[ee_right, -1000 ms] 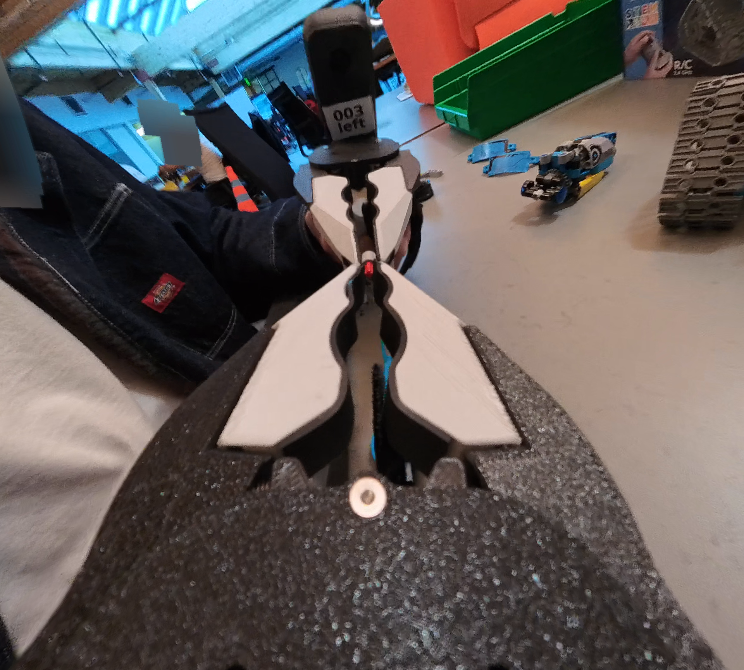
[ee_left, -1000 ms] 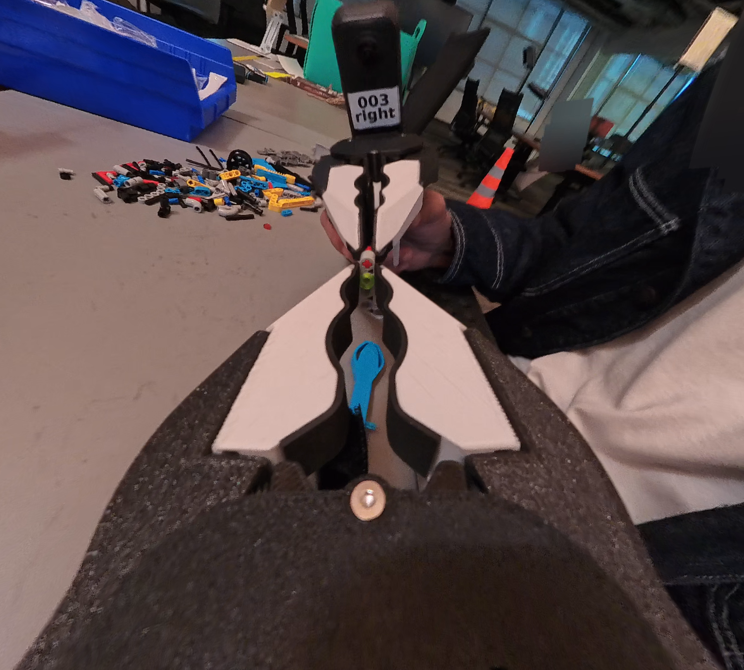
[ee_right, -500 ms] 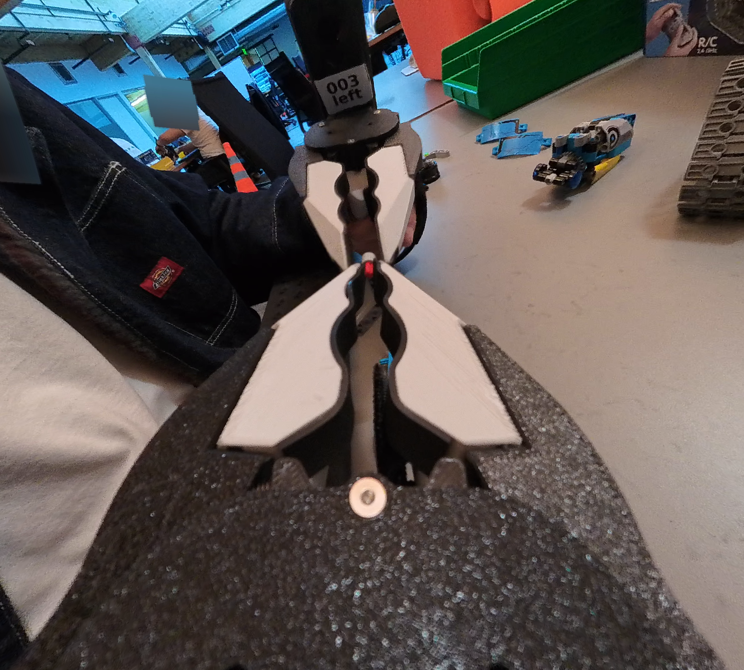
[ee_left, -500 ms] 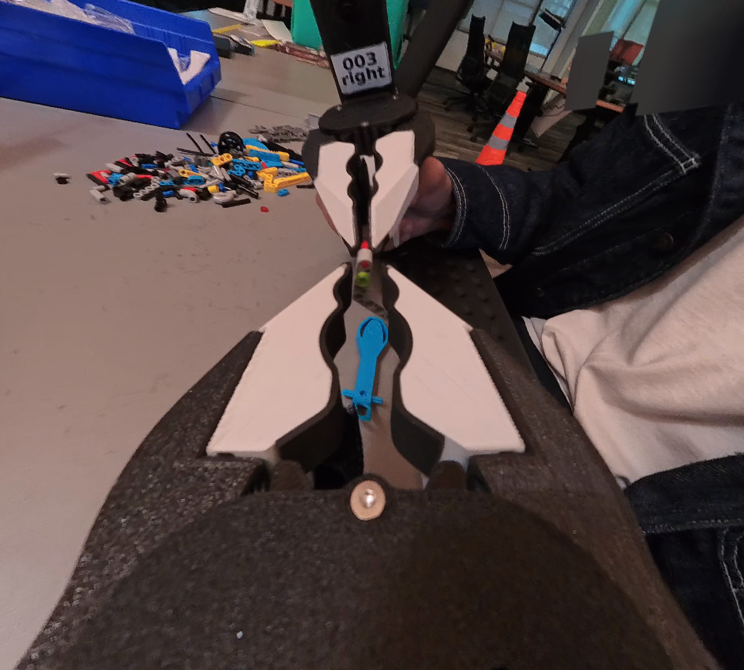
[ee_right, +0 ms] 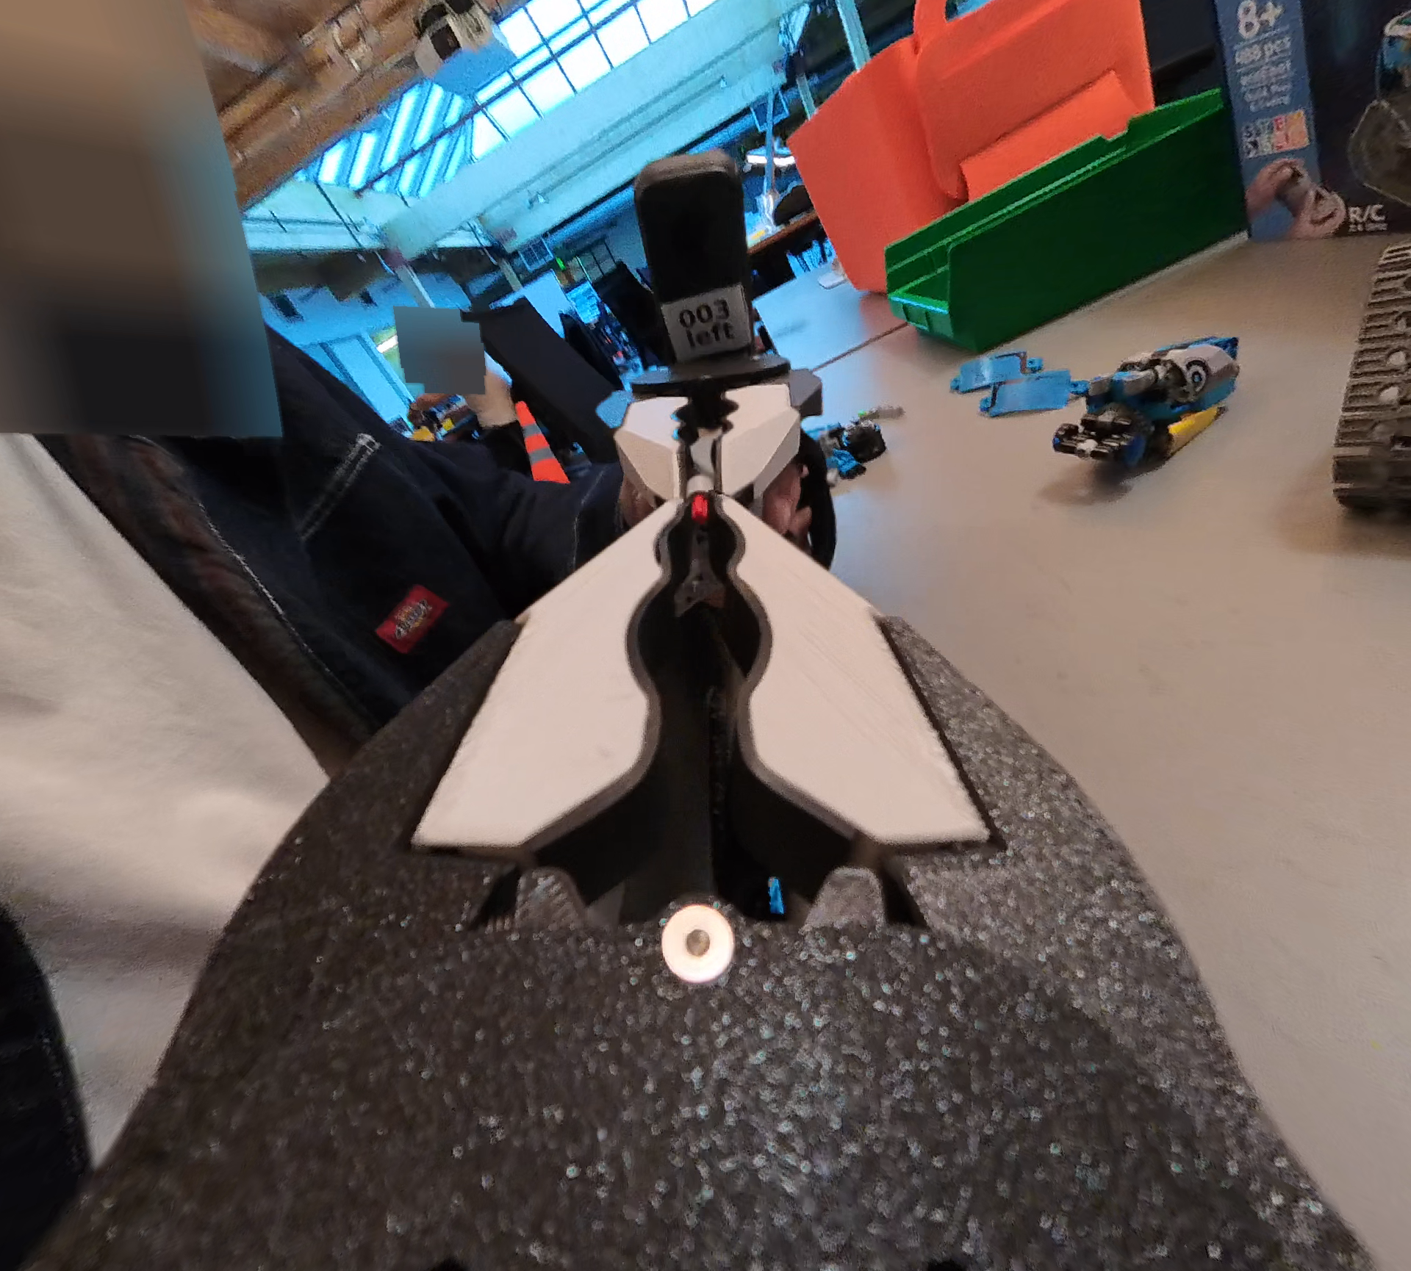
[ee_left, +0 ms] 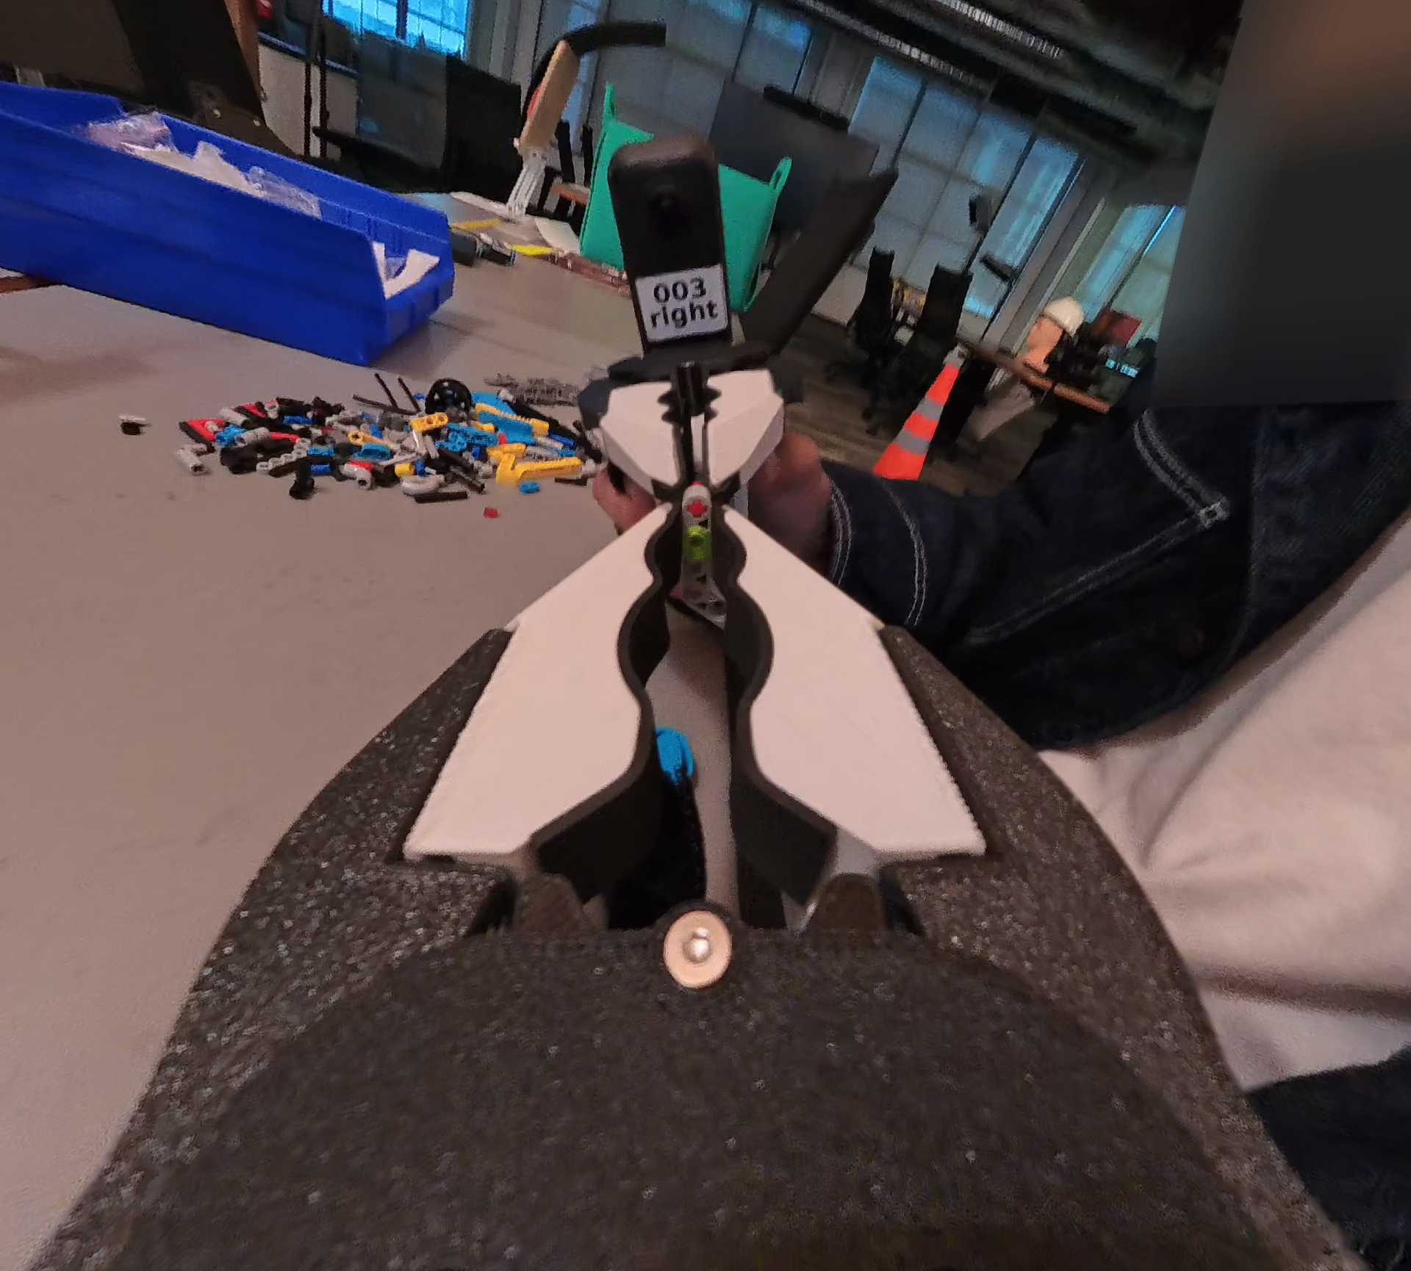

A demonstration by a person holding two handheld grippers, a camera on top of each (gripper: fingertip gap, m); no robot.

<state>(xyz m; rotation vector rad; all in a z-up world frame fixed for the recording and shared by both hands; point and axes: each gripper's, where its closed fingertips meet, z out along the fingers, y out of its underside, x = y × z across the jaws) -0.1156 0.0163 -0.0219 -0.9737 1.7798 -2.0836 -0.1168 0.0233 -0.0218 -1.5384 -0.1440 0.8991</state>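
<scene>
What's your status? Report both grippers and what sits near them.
Left gripper shut on small grey beam. Right gripper shut on its red-pinned end, tip to tip. Loose brick pile left; blue model right.

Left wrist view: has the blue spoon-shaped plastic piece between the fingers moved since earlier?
Yes. Against the fingers of the left gripper, the blue spoon-shaped plastic piece has shifted left and down; only its round end shows.

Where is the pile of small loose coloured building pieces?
Left wrist view: pile of building pieces on the grey table, left of the right gripper, before the blue bin.
</scene>
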